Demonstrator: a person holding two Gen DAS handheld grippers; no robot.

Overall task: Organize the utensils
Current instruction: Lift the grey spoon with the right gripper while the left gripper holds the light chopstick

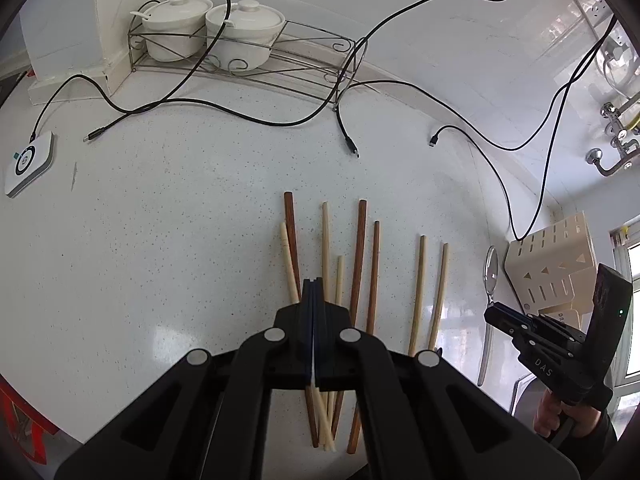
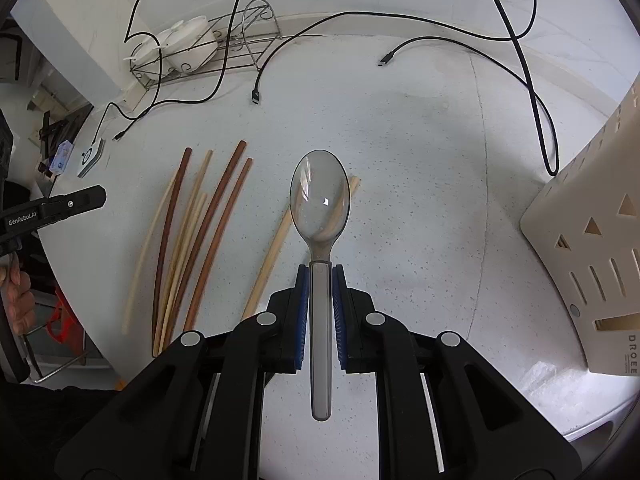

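Several chopsticks, dark brown (image 1: pixel 362 248) and pale (image 1: pixel 419 288), lie side by side on the speckled white counter (image 1: pixel 160 240). My left gripper (image 1: pixel 313 282) is shut and empty, just above the chopsticks' middle. My right gripper (image 2: pixel 320 270) is shut on a clear grey spoon (image 2: pixel 320 196), held by its handle with the bowl pointing forward, above the counter to the right of the chopsticks (image 2: pixel 216 216). The spoon also shows in the left wrist view (image 1: pixel 490 270). A beige slotted utensil holder (image 2: pixel 592 248) stands at the right.
A wire rack (image 1: pixel 248 64) with two white lidded pots (image 1: pixel 244 32) stands at the back. Black cables (image 1: pixel 348 136) trail over the counter. A small white device (image 1: pixel 28 168) lies at the left. Taps (image 1: pixel 612 152) are at the far right.
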